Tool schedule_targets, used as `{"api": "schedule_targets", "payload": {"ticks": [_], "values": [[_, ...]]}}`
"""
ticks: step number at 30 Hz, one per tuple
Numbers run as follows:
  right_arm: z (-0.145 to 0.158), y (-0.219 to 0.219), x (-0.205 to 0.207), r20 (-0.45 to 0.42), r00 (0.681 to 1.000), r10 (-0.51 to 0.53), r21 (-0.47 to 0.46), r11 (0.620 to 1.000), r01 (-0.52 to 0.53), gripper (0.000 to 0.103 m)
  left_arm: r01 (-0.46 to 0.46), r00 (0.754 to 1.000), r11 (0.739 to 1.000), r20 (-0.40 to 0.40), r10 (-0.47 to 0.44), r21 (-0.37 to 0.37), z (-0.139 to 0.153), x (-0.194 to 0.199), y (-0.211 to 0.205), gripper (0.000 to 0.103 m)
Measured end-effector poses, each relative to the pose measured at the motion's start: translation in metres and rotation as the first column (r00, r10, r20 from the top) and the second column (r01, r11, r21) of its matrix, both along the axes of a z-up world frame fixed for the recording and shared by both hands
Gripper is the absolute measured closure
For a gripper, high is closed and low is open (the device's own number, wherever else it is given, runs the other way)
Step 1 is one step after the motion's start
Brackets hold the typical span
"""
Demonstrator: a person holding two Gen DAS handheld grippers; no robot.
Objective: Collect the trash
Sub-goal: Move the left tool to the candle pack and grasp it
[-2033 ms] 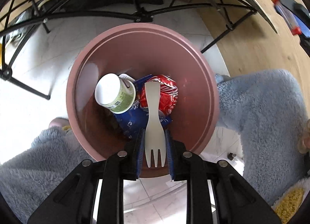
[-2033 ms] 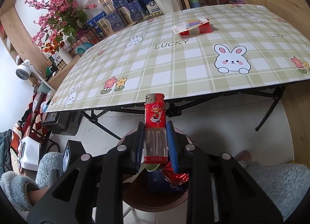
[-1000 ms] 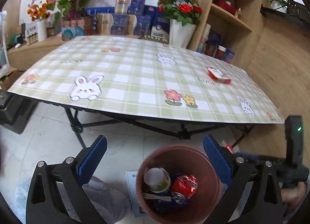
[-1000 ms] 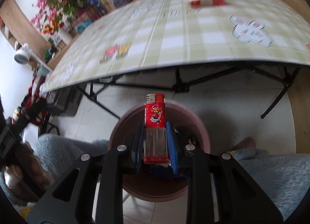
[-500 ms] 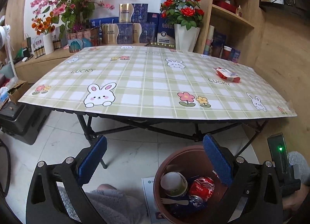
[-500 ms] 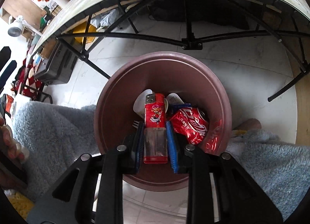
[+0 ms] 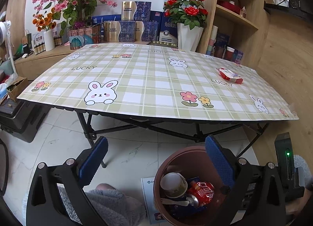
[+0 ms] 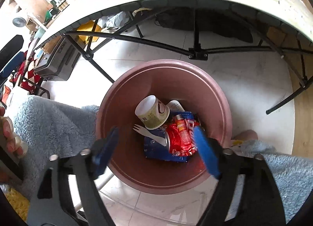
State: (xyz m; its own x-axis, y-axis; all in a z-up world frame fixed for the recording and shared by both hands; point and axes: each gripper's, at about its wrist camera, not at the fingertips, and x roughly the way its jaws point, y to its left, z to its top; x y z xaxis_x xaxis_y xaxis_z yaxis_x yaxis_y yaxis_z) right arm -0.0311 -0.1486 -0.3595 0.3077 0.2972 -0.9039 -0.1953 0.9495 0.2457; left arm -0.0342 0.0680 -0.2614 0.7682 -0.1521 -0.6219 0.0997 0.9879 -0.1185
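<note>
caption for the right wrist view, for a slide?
Right gripper open above the pink bin, lighter lying on the crushed can beside cup and fork.

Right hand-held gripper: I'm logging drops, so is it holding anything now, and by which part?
Nothing is held. The right hand-held gripper is open above the bin; the lighter lies inside on the crushed can.

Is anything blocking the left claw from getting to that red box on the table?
Nothing visible. The left gripper is open, low in front of the table. The red box lies alone toward the far right, with only bare tablecloth around it.
</note>
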Motion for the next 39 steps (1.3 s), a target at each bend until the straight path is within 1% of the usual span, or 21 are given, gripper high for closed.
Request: {"api": "schedule_targets", "payload": {"ticks": [1, 6, 8, 12, 15, 17, 19, 24, 27, 30, 34, 37, 39], "values": [[0.001, 0.000, 0.000, 0.008, 1.000, -0.001, -0.011, 1.000, 0.001, 0.013, -0.001, 1.000, 1.000, -0.001, 0.001, 0.000, 0.000, 0.000, -0.001, 0.006], [0.008, -0.003, 0.000, 0.047, 0.999, -0.023, -0.033, 0.999, 0.024, 0.006, 0.004, 1.000, 1.000, -0.006, -0.004, 0.002, 0.000, 0.000, -0.002, 0.006], [0.012, -0.007, 0.002, 0.072, 0.997, -0.040, -0.043, 0.998, 0.043, 0.006, -0.002, 1.000, 1.000, -0.011, 0.002, 0.006, 0.000, 0.001, -0.001, 0.006], [0.023, -0.017, 0.004, 0.125, 0.989, -0.084, -0.027, 0.996, 0.088, 0.006, -0.010, 1.000, 1.000, -0.013, 0.010, 0.011, 0.000, 0.002, -0.001, 0.006], [0.037, -0.027, 0.007, 0.185, 0.976, -0.111, -0.013, 0.993, 0.116, 0.006, -0.007, 1.000, 1.000, -0.021, 0.008, 0.008, 0.000, 0.004, -0.001, 0.006], [0.048, -0.032, 0.010, 0.233, 0.966, -0.114, -0.020, 0.992, 0.122, 0.006, -0.012, 1.000, 1.000, -0.022, 0.012, 0.003, 0.001, 0.006, -0.001, 0.006], [0.057, -0.036, 0.013, 0.262, 0.958, -0.116, -0.030, 0.991, 0.128, 0.006, -0.024, 1.000, 1.000, -0.012, 0.024, 0.005, 0.003, 0.008, -0.001, 0.006], [0.084, -0.058, 0.025, 0.330, 0.934, -0.135, -0.018, 0.989, 0.149, 0.006, -0.003, 1.000, 1.000, 0.012, 0.003, 0.004, 0.013, 0.021, -0.008, 0.006], [0.096, -0.071, 0.032, 0.355, 0.923, -0.151, -0.014, 0.986, 0.167, 0.006, 0.020, 0.999, 1.000, 0.033, -0.020, 0.009, 0.021, 0.030, -0.014, 0.006], [0.108, -0.090, 0.043, 0.369, 0.913, -0.172, -0.007, 0.982, 0.188, 0.006, 0.056, 0.996, 0.997, 0.072, -0.060, 0.054, 0.030, 0.039, -0.030, 0.006], [0.115, -0.107, 0.054, 0.375, 0.910, -0.176, -0.056, 0.976, 0.212, 0.006, 0.111, 0.989, 0.991, 0.093, -0.117, 0.070, 0.038, 0.054, -0.050, 0.006], [0.119, -0.121, 0.061, 0.376, 0.905, -0.196, -0.032, 0.974, 0.224, 0.006, 0.155, 0.981, 0.985, 0.102, -0.163, 0.077, 0.044, 0.070, -0.069, 0.006], [0.119, -0.132, 0.066, 0.372, 0.903, -0.213, -0.023, 0.971, 0.239, 0.006, 0.192, 0.975, 0.977, 0.095, -0.201, 0.096, 0.044, 0.083, -0.086, 0.006]]}}
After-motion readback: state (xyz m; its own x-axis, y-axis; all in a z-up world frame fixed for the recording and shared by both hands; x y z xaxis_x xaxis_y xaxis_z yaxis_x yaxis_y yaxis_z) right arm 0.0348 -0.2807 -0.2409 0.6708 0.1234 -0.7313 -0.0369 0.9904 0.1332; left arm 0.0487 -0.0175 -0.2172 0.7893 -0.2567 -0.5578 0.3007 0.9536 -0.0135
